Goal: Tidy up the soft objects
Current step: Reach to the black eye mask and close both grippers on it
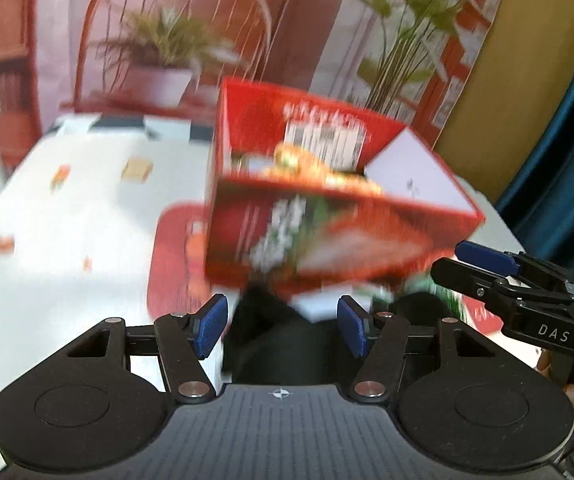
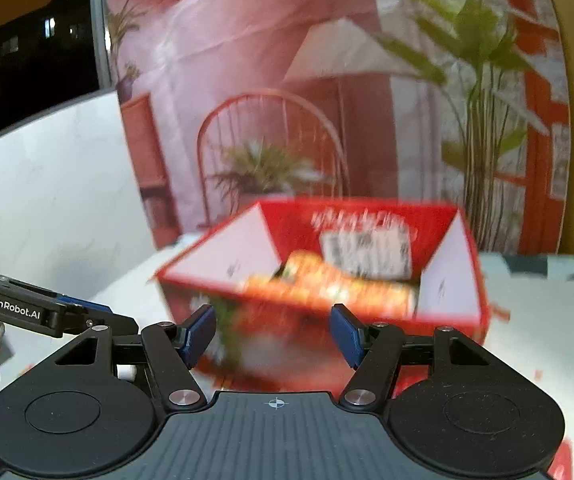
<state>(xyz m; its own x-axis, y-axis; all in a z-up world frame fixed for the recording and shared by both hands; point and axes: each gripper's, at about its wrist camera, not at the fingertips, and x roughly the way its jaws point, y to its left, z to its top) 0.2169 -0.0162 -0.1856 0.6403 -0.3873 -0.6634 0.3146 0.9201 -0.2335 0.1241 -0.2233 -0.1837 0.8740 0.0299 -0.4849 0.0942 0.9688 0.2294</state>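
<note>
A red open cardboard box (image 1: pixel 327 216) stands on the table, blurred by motion; it also shows in the right wrist view (image 2: pixel 367 280). Orange packets (image 2: pixel 327 280) lie inside it. A black soft object (image 1: pixel 271 332) lies just ahead of my left gripper (image 1: pixel 283 326), between its open blue pads (image 1: pixel 211 326), not clamped. My right gripper (image 2: pixel 273 334) is open and empty in front of the box. The right gripper also shows at the right of the left wrist view (image 1: pixel 487 256). The left gripper shows at the left edge of the right wrist view (image 2: pixel 83 304).
The table has a white patterned cloth (image 1: pixel 67 208) and a red mat (image 1: pixel 175 256) under the box. A printed backdrop with chair and plants (image 2: pixel 287 100) stands behind. A blue curtain (image 1: pixel 567 140) hangs at right.
</note>
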